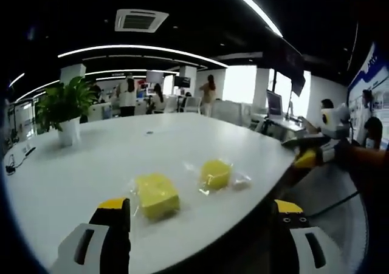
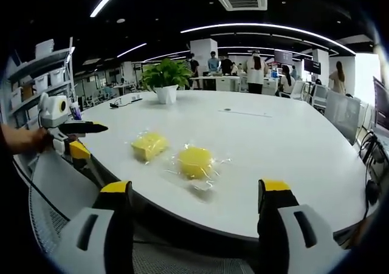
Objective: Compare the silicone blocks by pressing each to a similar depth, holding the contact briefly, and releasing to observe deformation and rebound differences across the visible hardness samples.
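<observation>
I am looking along my left gripper (image 1: pixel 200 222), whose fingers are standing wide apart and holding nothing, low over the near edge of the white tabletop (image 1: pixel 121 158). Two yellow silicone blocks are lying on it, each in a clear plastic wrapper: the squarer block (image 1: pixel 157 195) is sitting just ahead of my left finger (image 1: pixel 114 216), and the rounder block (image 1: pixel 216 174) is resting near it, closer to the tabletop's edge, the two apart from each other. A potted plant (image 1: pixel 64 110) is standing well back on the far side.

In the right gripper view, my right gripper (image 2: pixel 196 210) is hovering off the tabletop's (image 2: pixel 273 146) edge, its fingers also spread wide and empty. From here the rounder block (image 2: pixel 194 161) is lying nearer, and the squarer block (image 2: pixel 149 145) just beyond it. The potted plant (image 2: pixel 165 79) is sitting farther back. People are standing around desks in the background.
</observation>
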